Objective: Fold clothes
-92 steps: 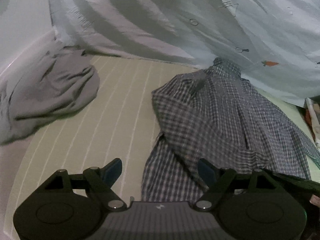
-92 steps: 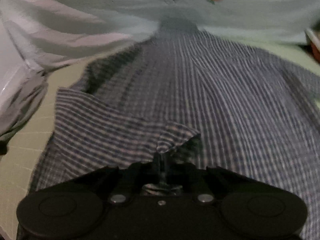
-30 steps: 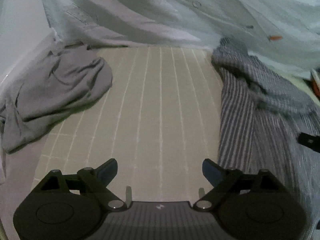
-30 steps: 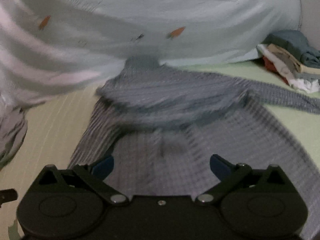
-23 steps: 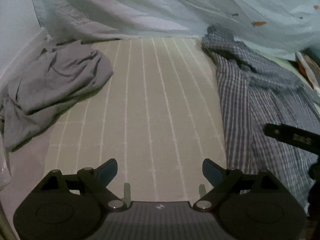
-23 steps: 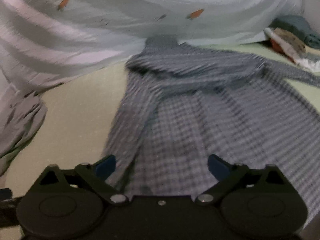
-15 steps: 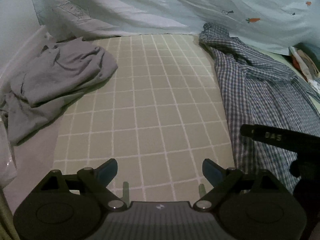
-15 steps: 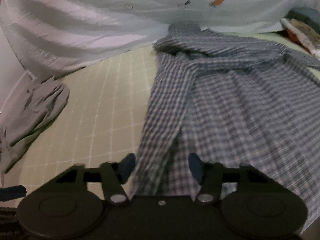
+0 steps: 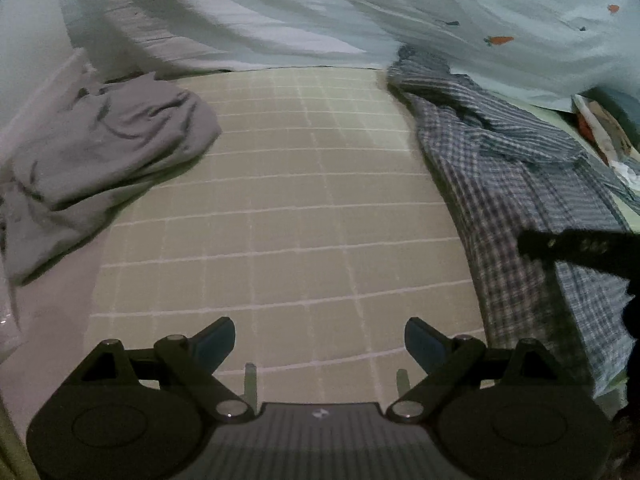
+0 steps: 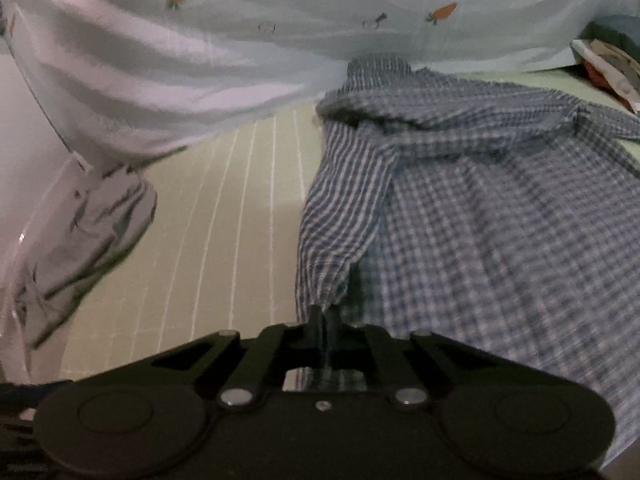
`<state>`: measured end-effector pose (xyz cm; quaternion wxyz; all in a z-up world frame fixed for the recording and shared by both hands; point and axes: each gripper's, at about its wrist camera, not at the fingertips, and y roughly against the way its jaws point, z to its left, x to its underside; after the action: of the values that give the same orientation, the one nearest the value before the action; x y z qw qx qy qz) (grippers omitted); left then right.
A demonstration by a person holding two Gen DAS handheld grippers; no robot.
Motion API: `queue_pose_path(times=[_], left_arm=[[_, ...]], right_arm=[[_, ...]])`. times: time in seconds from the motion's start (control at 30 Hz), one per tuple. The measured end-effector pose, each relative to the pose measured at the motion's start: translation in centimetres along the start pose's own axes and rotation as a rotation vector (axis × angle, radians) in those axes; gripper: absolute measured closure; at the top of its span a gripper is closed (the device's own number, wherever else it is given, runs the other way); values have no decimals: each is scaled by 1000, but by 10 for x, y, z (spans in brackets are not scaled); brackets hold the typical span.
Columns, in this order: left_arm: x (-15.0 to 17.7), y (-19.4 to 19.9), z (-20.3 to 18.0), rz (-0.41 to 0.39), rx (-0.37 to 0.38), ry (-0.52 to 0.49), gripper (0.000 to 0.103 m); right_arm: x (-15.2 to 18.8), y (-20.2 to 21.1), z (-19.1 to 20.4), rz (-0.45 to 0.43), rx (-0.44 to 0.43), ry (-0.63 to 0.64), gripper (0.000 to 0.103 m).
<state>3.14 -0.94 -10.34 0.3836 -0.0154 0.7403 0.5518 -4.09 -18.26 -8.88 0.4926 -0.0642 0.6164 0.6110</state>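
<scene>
A blue-and-white checked shirt (image 10: 500, 208) lies spread on the bed, its collar toward the far side. My right gripper (image 10: 325, 322) is shut on the shirt's near left edge, and the cloth rises in a peak from its tips. In the left wrist view the same checked shirt (image 9: 520, 168) lies at the right, with the right gripper's dark body over it at the frame's right edge. My left gripper (image 9: 319, 340) stands open over the bare green grid sheet (image 9: 280, 208), holding nothing, a little left of the shirt's edge.
A crumpled grey garment (image 9: 100, 152) lies at the left near the wall. A pale blue quilt with carrot prints (image 10: 280, 32) is bunched along the far side. Folded clothes (image 10: 608, 60) are stacked at the far right.
The right gripper's jaws closed from wide open onto the shirt's left edge and lifted it into a peak. Both grippers shifted left along the bed; the left one stayed open.
</scene>
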Motion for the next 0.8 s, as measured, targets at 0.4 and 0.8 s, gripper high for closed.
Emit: queue_pose_path(times=[0.4,0.8], left_arm=[[-26,-22,-92,-19,15,0,11],[-60,-47,-145,-4,-92,60,11]], right_arm=[[-47,12,-109,1,37,35,101],[-38,-46,-142,204,-13,183,91]])
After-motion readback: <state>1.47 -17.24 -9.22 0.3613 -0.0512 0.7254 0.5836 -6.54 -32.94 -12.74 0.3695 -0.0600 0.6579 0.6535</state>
